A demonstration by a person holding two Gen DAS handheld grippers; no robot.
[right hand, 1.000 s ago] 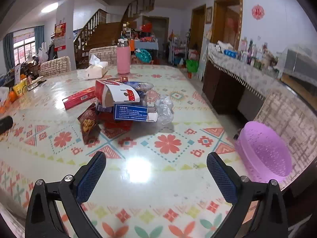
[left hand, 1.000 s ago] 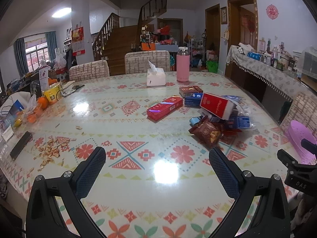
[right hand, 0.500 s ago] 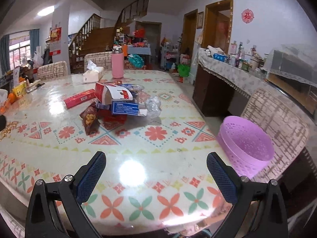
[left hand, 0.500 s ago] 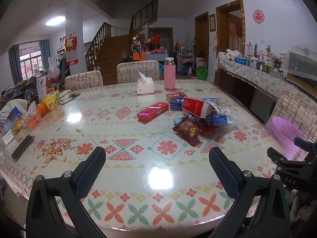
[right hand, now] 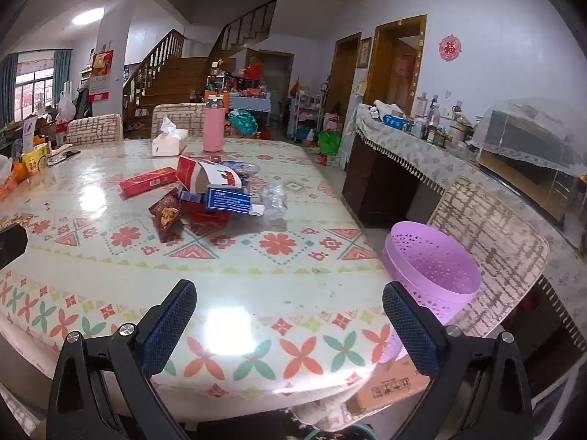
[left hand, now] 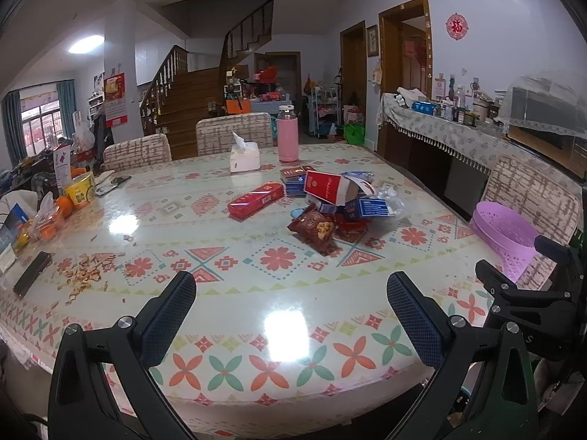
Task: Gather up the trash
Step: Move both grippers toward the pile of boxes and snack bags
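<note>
Now both claws are pulling back from the round table with its glossy flower-patterned cloth (left hand: 220, 256), and the near rim of it, out of sight a second ago, sits right under the fingertips. Left gripper (left hand: 291, 304) hangs with its jaws wide apart and nothing between them; right gripper (right hand: 288, 310) is spread just the same, also empty. Well ahead of both lies the heap of trash (left hand: 337, 201): a torn red carton, blue boxes, a brown snack wrapper and crumpled clear plastic, with a flat red box (left hand: 255, 200) just to its left. Off to the right of the right claw stands the perforated lilac plastic basket (right hand: 433, 267) on a chair, empty. Nothing is collected yet; this retreat looks like lining up for a first reach.
</note>
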